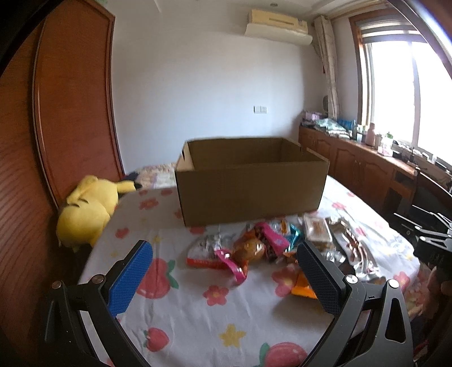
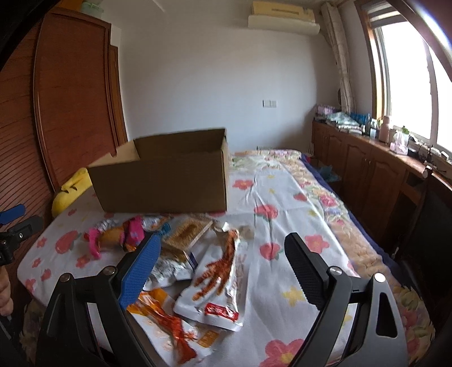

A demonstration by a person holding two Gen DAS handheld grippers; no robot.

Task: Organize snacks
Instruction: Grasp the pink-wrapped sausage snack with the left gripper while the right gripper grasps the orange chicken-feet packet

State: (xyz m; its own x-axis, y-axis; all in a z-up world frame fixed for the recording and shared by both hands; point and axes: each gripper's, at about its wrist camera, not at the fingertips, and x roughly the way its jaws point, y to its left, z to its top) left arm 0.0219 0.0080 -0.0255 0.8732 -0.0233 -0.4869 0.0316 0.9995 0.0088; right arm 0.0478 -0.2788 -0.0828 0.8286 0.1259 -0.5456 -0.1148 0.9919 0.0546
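Floral bedsheet (image 2: 282, 203) | cardboard box (image 1: 248, 192) | snack packets (image 2: 220, 271) | wooden wardrobe (image 1: 70, 98)

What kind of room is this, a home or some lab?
Most likely a home bedroom: a bed under a flower-print sheet, a yellow plush toy beside the wooden headboard, and a wall-mounted air conditioner.

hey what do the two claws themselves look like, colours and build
Both match: the left claw and right claw each have black angular linkage arms with silver pivot bolts, one bright blue textured pad on the left finger and one dark textured pad on the right. No cables or markings show.
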